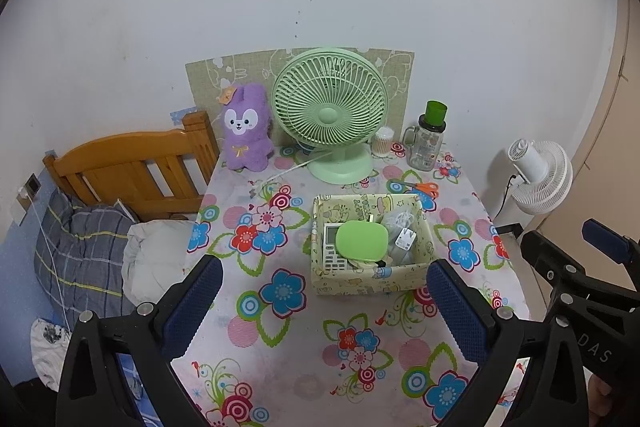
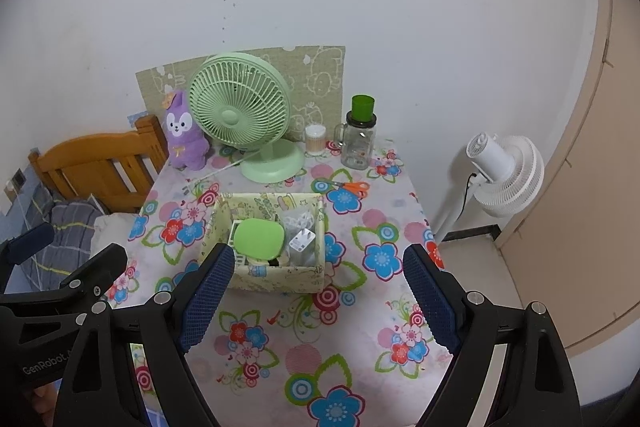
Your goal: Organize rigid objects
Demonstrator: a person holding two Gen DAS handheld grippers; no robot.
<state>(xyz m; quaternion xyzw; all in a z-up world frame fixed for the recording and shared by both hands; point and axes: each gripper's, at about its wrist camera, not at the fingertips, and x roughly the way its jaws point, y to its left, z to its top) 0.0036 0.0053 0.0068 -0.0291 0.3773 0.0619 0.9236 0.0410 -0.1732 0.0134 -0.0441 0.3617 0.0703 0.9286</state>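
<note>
Ahead of both spread, empty tools, the patterned box of small items.

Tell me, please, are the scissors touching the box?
Apart. The right wrist view shows a strip of flowered cloth between the scissors and the box rim behind it.

Tablecloth: pink, with blue, red and green flowers. Box: pale yellow, cartoon print. Case in box: lime green. Desk fan: mint green. Plush rabbit: purple. Scissors: orange handles.
</note>
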